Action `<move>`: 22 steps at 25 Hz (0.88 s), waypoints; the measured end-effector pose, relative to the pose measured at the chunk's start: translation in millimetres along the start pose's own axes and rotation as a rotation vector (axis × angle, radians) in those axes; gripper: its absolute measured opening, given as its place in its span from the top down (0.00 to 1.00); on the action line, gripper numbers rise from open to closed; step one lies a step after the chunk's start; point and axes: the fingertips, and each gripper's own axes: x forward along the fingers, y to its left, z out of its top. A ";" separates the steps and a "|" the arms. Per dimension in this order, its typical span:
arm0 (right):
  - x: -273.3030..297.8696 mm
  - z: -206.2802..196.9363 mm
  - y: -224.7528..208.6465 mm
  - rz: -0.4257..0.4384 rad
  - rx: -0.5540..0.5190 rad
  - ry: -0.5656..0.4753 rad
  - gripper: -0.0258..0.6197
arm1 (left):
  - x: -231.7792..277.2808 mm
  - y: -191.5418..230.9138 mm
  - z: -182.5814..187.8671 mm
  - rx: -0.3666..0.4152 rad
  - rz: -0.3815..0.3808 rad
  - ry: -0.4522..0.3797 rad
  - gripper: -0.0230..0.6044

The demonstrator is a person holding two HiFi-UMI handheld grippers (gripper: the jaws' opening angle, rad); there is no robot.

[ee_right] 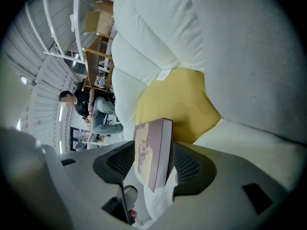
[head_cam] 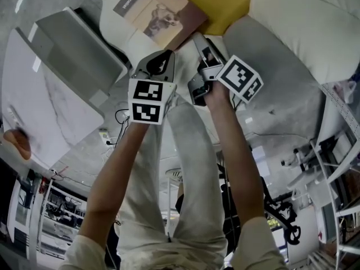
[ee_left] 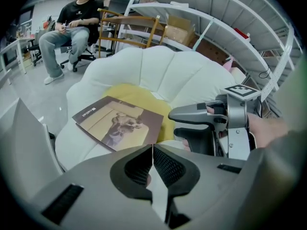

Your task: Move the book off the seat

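Book (head_cam: 160, 11) with matt paper cover; seat (head_cam: 292, 32) of smooth padded cloth

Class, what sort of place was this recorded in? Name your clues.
Probably a workshop or lab storeroom, not a home: white metal shelving holding cardboard boxes, a grey floor, and a person seated on an office chair.

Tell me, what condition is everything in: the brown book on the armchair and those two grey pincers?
Brown-covered book: closed, lying flat on the yellow cushion of the white shell-shaped chair.
Left gripper: jaws shut, empty.
Right gripper: jaws open, straddling the book's corner without pressing it.
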 end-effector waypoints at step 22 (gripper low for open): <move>48.0 22.9 -25.5 -0.012 0.037 0.030 0.56 | 33.1 10.6 0.5 0.001 0.023 0.022 0.94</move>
